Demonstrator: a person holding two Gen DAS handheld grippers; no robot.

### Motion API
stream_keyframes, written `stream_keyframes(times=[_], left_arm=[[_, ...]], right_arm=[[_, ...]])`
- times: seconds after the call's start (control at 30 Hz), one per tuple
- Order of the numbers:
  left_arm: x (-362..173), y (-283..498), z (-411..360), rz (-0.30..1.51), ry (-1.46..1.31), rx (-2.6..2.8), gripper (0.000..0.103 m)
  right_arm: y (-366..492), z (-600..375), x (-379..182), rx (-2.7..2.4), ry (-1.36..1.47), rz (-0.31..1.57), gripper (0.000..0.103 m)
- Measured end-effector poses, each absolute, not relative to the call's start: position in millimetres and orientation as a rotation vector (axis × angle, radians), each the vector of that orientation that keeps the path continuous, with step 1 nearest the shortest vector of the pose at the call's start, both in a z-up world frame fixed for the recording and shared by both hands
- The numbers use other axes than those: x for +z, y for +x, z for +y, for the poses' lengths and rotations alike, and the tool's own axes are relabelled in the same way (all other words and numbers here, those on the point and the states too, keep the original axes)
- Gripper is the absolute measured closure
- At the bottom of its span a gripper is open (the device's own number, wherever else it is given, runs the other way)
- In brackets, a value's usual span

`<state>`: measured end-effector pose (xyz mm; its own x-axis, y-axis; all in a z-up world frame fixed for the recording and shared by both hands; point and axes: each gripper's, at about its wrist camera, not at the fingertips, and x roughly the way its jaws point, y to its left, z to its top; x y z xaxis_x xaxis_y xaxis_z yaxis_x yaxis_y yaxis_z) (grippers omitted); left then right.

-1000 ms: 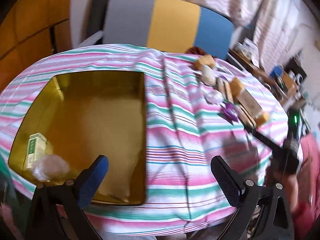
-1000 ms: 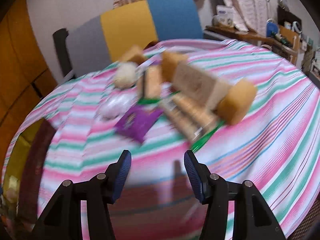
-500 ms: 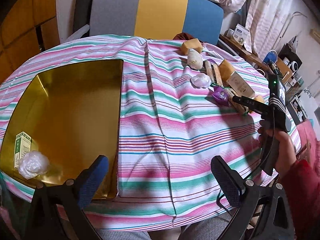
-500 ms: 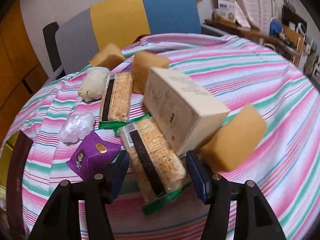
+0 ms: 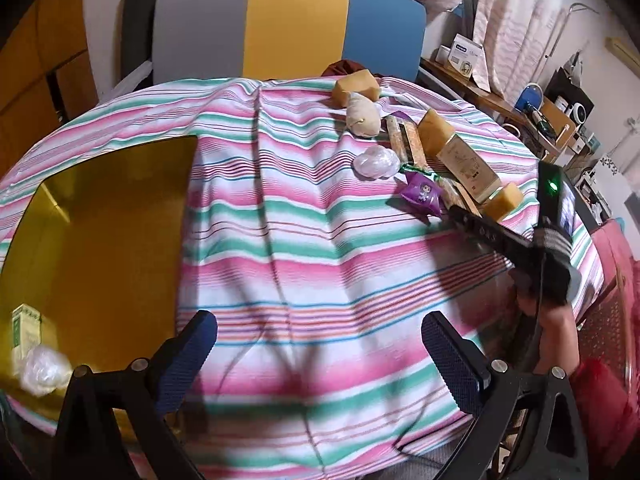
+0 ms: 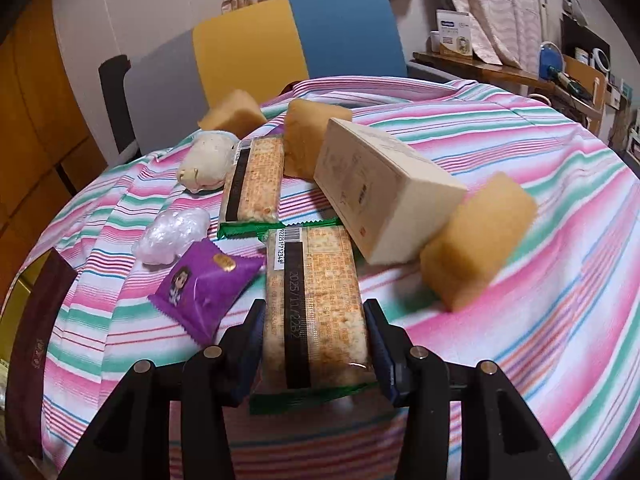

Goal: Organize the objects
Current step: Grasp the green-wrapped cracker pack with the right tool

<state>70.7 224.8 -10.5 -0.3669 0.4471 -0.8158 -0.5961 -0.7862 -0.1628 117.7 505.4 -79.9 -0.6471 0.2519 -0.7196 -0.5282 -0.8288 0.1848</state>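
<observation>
My right gripper [image 6: 315, 354] has just been closing, and its blue fingers [image 6: 249, 344] now pinch the long cracker pack in clear wrap with green ends [image 6: 316, 308], lying on the striped bench [image 6: 520, 208] beside a purple snack packet [image 6: 204, 286]. My left gripper [image 5: 320, 360] is spread wide, empty, near the gold tin tray [image 5: 104, 240].

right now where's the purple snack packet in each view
Left wrist view: the purple snack packet lies right of centre on the striped cloth, just ahead of the right gripper's tip.
Right wrist view: the packet lies lower left of centre, left of the cracker pack between the jaws.
Shared landmark: the crumpled clear plastic ball, just beyond the packet in both.
</observation>
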Motion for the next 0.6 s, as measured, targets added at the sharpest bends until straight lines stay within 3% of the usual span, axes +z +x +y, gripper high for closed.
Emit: stream_keyframes(times=[0.6], left_arm=[[-26.1,33.8,382.6,0.396,-0.938,2.024,0.000]], right_arm=[[158.6,512.9,-84.0,2.379,-0.760,0.674,0.055]])
